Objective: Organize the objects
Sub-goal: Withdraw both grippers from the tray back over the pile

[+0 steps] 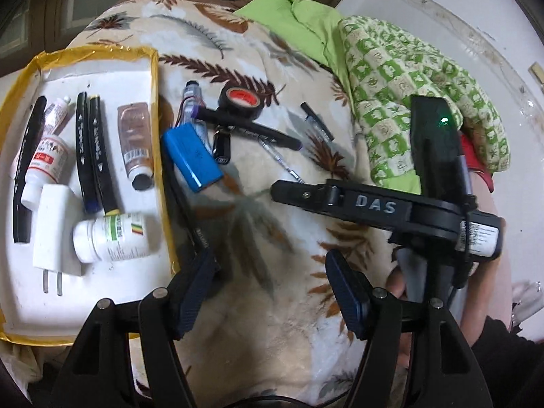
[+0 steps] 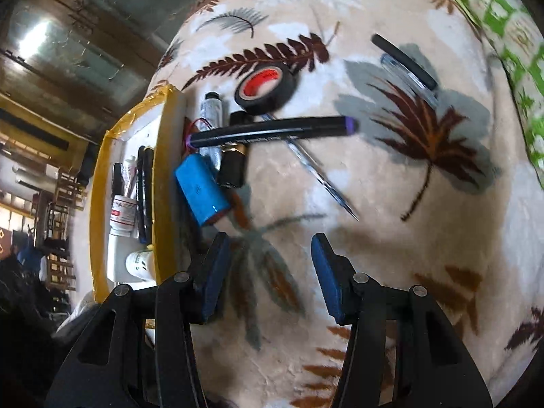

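Both grippers, left (image 1: 272, 289) and right (image 2: 268, 278), hang spread and empty over the blanket (image 1: 272, 323). Loose battery (image 2: 202, 193), marker (image 2: 272, 131) and tape (image 2: 265, 88) overlap beside the tray (image 1: 154, 108); grabbing one could drag its neighbours.

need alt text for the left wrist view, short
The open left claw hangs empty over a leaf-print blanket, beside a yellow-edged white tray holding bottles, tubes, markers and a charger. A blue battery, black tape roll and pens lie loose on the blanket; the right claw reaches in from the right.
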`<move>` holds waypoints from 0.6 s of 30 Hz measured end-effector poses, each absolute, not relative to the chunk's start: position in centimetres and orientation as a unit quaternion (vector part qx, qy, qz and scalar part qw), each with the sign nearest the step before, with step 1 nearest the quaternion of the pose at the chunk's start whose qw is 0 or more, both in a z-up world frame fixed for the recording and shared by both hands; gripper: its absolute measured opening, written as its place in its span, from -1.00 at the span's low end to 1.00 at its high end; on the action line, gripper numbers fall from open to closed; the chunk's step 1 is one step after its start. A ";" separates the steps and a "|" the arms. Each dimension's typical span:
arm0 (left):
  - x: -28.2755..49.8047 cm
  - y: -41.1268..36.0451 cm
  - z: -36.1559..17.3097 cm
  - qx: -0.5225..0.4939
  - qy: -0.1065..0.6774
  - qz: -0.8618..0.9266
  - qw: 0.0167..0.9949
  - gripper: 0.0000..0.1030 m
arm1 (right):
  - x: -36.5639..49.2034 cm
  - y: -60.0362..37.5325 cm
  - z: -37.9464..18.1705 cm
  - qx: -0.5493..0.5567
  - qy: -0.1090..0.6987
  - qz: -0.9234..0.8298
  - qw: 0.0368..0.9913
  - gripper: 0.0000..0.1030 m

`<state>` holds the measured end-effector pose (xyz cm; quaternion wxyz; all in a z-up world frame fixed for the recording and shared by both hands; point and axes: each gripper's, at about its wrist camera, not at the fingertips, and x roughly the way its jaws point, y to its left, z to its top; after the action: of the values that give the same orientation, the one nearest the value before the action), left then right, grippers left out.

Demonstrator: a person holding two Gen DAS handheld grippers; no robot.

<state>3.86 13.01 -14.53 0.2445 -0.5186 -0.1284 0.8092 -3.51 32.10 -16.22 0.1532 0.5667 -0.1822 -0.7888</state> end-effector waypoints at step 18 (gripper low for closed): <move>3.4 11.8 -15.8 -0.530 -0.163 0.799 0.234 0.32 | -4.0 33.8 -17.7 0.572 -0.202 -0.783 0.137 -0.03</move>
<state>3.37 11.83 -15.77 0.2341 -0.5295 -0.1629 0.7989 -4.05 33.78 -17.72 0.1372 0.5725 -0.2024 -0.7826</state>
